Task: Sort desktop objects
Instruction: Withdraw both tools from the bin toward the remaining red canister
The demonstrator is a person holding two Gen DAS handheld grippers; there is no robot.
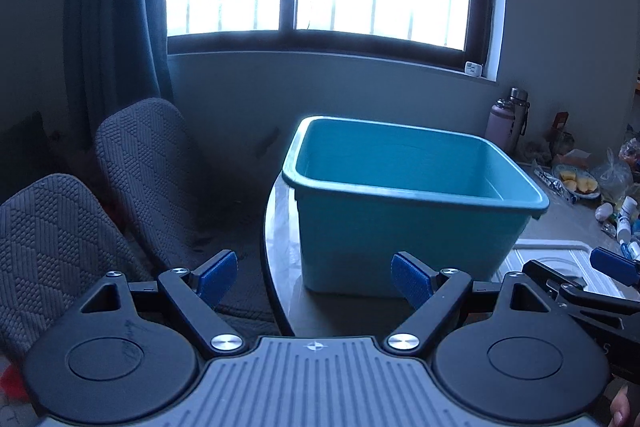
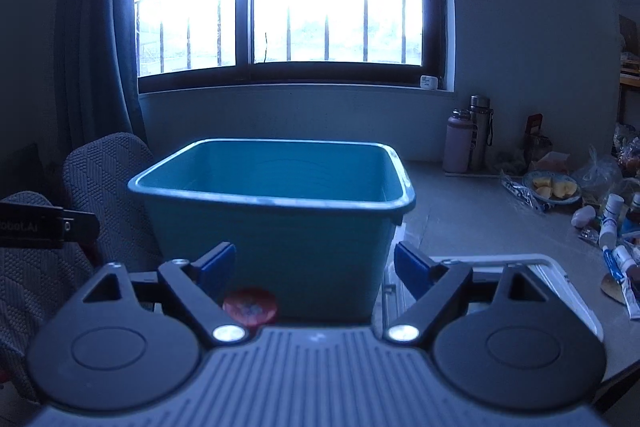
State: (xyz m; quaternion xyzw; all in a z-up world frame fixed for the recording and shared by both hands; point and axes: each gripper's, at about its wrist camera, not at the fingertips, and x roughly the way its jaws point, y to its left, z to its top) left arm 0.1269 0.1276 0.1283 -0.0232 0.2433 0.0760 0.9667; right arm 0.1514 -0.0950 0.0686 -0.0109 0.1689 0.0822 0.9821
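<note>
A teal plastic bin [image 1: 408, 227] stands on the grey table near its left edge; it also shows in the right wrist view [image 2: 272, 227]. Its inside looks empty as far as I can see. My left gripper [image 1: 314, 277] is open and empty, just in front of the bin. My right gripper [image 2: 314, 269] is open and empty, also in front of the bin; it shows at the right edge of the left wrist view [image 1: 600, 275]. A small red round object [image 2: 250, 307] lies on the table between the right gripper and the bin.
A white tray [image 2: 560, 291] lies right of the bin. Tubes and small bottles [image 2: 618, 247], a plate of food [image 2: 552, 189], bags and two flasks [image 2: 468, 139] crowd the right side. Two padded chairs [image 1: 132, 163] stand left of the table edge.
</note>
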